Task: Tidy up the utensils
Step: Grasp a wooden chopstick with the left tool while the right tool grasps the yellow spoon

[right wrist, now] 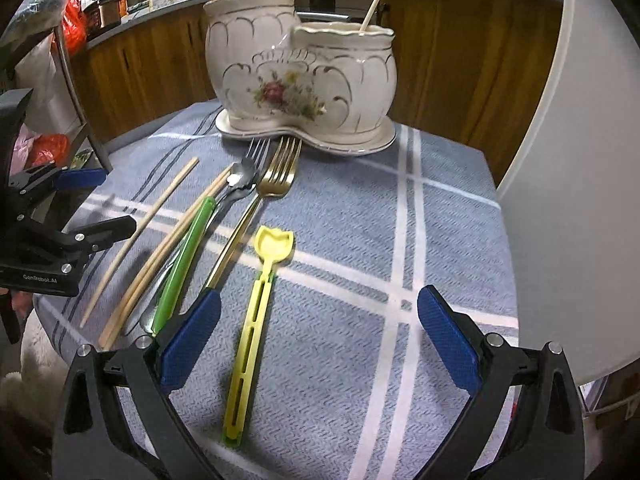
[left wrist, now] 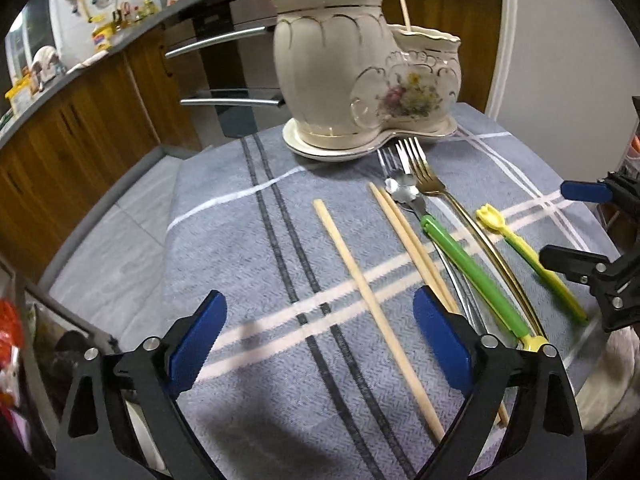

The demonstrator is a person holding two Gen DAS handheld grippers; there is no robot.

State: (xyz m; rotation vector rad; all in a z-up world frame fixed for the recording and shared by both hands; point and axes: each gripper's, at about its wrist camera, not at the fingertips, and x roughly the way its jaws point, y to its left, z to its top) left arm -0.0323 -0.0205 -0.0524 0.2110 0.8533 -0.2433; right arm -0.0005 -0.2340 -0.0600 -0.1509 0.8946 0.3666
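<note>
We hold both grippers low over the table, each tilted down toward the utensils laid out on the blue-grey checked tablecloth (right wrist: pixel 400 208). The left gripper (left wrist: pixel 320 344) has its jaws wide apart with nothing between the pads; a single wooden chopstick (left wrist: pixel 360 292) lies on the cloth in the gap between them, untouched. The right gripper (right wrist: pixel 320 340) is just as wide and empty, and the yellow plastic spoon (right wrist: pixel 256 312) lies lengthwise on the cloth between its blue pads, handle toward us, so we judge it the likeliest first pick for that side.

The rest waits in a loose row, handles toward us and heads toward the holder: a pair of chopsticks (left wrist: pixel 404 236) side by side, a green-handled utensil (left wrist: pixel 472 272) lying over a silver piece, a silver fork (left wrist: pixel 386 158) and a gold fork (left wrist: pixel 420 168) whose tines almost reach the holder's saucer. Whether the shiny head by the green handle is a spoon we cannot quite tell through the glare.

At the far edge stands the cream ceramic utensil holder (right wrist: pixel 304 80), two joined pots with a floral print, one taller and one shorter. A chopstick (right wrist: pixel 374 2) already leans in the shorter pot, and another stick pokes from the taller one, so we take it that sorting goes by pot. Nearly everything is still on the cloth, so the task looks barely begun.
</note>
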